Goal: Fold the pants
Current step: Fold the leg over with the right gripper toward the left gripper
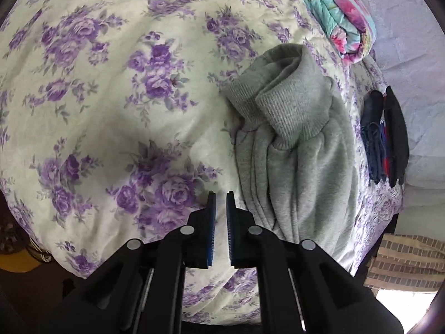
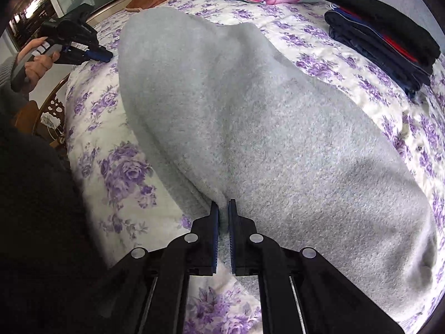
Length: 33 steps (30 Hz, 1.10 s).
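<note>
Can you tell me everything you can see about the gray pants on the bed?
The gray pants look like soft, fuzzy sweatpants, with ribbed cuffs at the leg ends. They lie bunched and creased on the purple-flowered bedspread, the legs gathered together and the cuffs folded over each other. The right gripper is shut on a pinch of the fabric at the near edge. The left gripper is shut beside them, holding nothing. A pile of dark folded clothes sits apart from them.

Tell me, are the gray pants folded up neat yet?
Not yet. The gray pants lie bunched and lumpy on the flowery bedspread, ribbed cuffs crumpled, and the right gripper pinches their edge.
</note>
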Tool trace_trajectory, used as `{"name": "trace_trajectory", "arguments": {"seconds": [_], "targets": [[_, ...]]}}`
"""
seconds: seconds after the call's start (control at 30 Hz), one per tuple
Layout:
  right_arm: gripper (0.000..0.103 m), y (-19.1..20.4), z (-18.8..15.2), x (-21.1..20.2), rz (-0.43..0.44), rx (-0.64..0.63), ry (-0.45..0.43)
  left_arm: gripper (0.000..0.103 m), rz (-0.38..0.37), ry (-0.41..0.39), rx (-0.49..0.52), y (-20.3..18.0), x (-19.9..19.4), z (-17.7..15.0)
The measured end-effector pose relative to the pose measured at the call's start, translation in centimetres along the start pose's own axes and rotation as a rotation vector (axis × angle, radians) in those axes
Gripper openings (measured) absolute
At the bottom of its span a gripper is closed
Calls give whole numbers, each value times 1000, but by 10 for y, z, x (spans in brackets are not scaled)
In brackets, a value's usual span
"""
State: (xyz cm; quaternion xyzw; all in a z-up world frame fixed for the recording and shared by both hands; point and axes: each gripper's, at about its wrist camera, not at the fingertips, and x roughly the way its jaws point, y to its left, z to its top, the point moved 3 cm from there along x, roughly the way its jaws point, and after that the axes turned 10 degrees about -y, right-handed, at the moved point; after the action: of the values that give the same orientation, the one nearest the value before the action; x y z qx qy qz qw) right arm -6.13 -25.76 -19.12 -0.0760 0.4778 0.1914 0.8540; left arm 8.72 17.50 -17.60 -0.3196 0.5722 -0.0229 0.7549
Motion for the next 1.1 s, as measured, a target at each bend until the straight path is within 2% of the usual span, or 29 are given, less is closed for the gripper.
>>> {"name": "trace_trajectory", "arguments": {"seconds": [0.13,0.23,0.27,0.3,0.33,0.37,0.43,0.47,0.53,0.63,0.7,0.73,0.8,0.83,0.87,0.9,0.97,1.03,1.1], "targets": [[7,0,-2,-1,-8,24,-10,6,-124,-101,82,-35,-33,4],[7,1,0,-3,-16,19,-9,12,-163,-111,151,-70,-34,8],[7,2,2,-6,-20,8,-13,21,-160,-99,175,-79,-28,9],[7,4,3,-9,-22,2,-18,28,-126,-83,204,-85,-18,9],[7,4,5,-12,-22,1,-22,39,-51,-68,234,-86,-5,9],[7,5,5,-15,-19,6,-25,37,28,-58,259,-85,11,9],[8,8,5,-16,-10,6,-25,26,85,-9,246,-68,40,7],[8,8,2,-11,-12,10,-14,20,76,-8,215,-60,45,8],[8,6,-4,2,-16,31,-4,18,37,-13,162,-51,41,11],[9,2,-5,7,-17,73,-33,17,34,-6,174,-49,40,11],[12,1,-5,-1,2,97,-56,17,35,0,161,-50,39,13],[18,-1,-6,-8,16,121,-74,16,33,-3,148,-52,37,13],[25,-15,-7,-35,7,216,-143,18,32,-25,147,-57,26,11],[25,-25,-10,-52,-15,273,-197,21,34,-36,162,-61,19,11],[25,-40,-17,-73,-45,356,-255,30,36,-52,185,-67,11,9],[25,-58,-26,-92,-63,459,-300,40,37,-68,208,-76,6,6],[26,-100,-57,-131,-128,722,-409,53,55,-113,278,-94,-6,-1],[27,-137,-92,-157,-181,962,-492,56,55,-137,357,-114,-13,-9],[27,-164,-127,-167,-155,1195,-551,57,38,-124,416,-132,-9,-17]]}}
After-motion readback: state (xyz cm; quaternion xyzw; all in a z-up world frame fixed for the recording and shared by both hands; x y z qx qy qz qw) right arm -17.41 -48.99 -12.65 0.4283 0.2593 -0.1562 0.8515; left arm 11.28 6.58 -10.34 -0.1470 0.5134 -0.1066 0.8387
